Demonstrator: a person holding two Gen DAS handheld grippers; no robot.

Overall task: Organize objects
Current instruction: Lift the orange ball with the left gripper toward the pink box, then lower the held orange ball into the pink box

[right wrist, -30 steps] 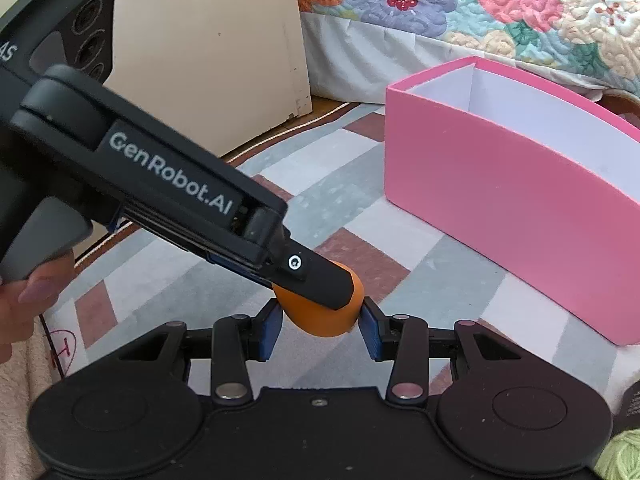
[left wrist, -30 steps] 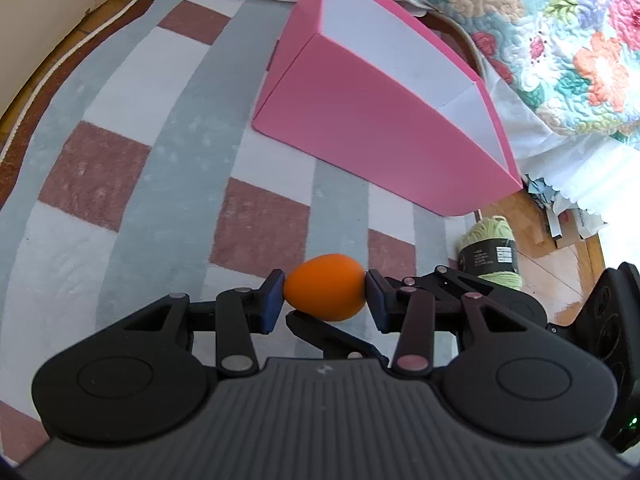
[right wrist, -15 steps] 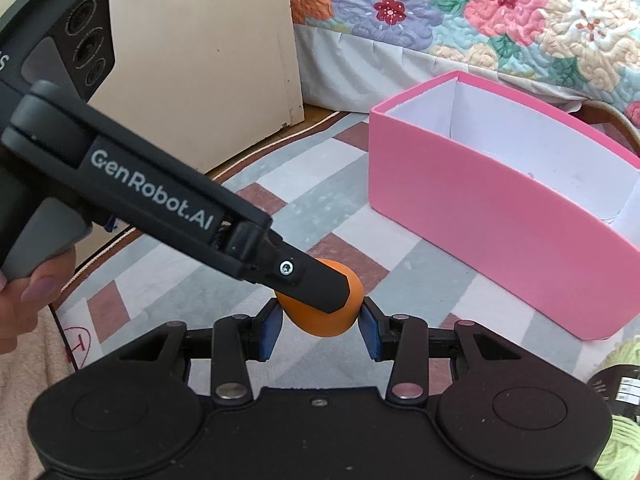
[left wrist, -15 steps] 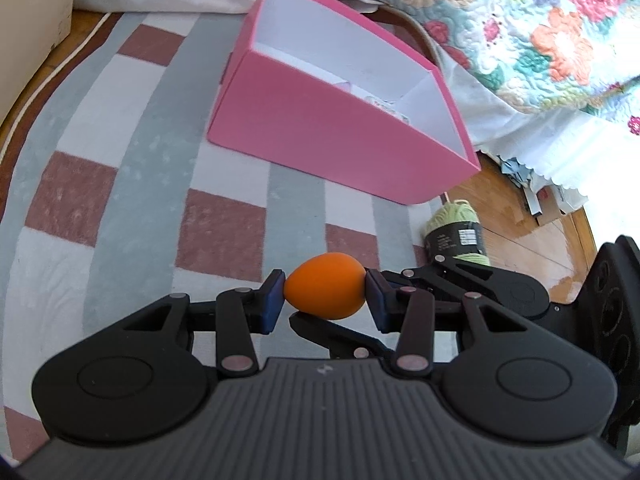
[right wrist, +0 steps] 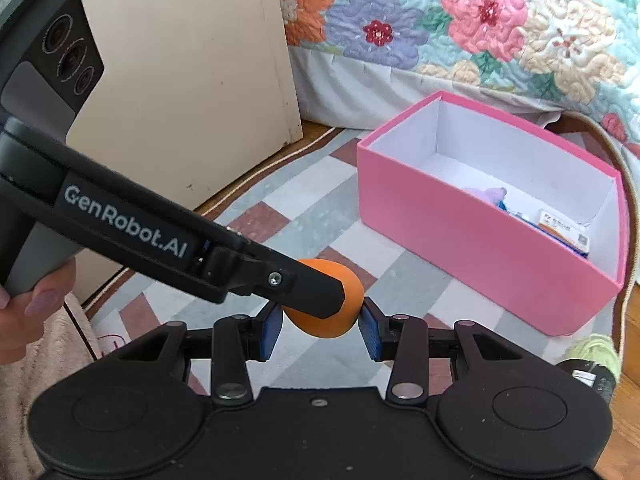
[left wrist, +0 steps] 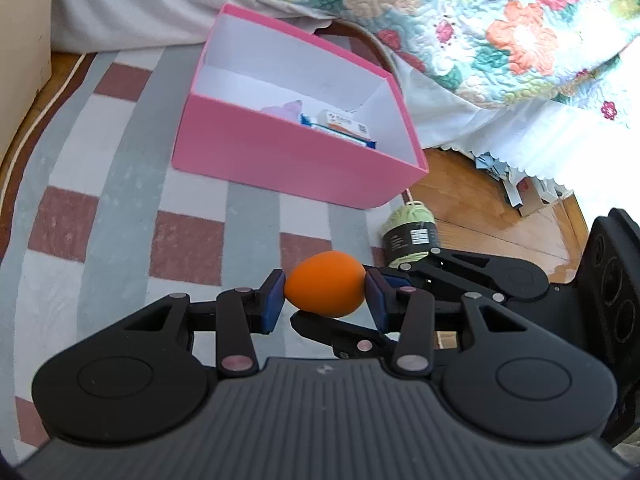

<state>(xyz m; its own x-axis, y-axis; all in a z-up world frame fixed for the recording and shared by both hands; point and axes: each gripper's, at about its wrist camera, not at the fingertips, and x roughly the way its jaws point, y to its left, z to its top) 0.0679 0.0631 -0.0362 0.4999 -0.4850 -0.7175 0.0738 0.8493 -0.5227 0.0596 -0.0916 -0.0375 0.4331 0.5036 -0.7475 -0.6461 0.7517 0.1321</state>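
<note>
Orange and egg-shaped, a foam egg [left wrist: 325,289] sits clamped between the blue pads of both grippers at once, held in the air above a checked rug [left wrist: 120,208] of grey, white and dull red. The left gripper [left wrist: 325,294] pinches it at its two ends, and in the right wrist view the right gripper [right wrist: 320,322] presses its pads on the egg's sides while a black finger of the left gripper lies across the top of it. Beyond the egg stands an open pink box [left wrist: 288,160] with a white inside, resting on the rug beside a bed with a floral quilt [left wrist: 500,32]. Inside the box lie a small white packet [left wrist: 344,122] and something pale purple [left wrist: 286,107]. A skein of light green yarn [left wrist: 410,228] with a black label sits just beside the box's near corner, at the rug's edge. A hand [right wrist: 24,312] grips the left gripper's handle.
</note>
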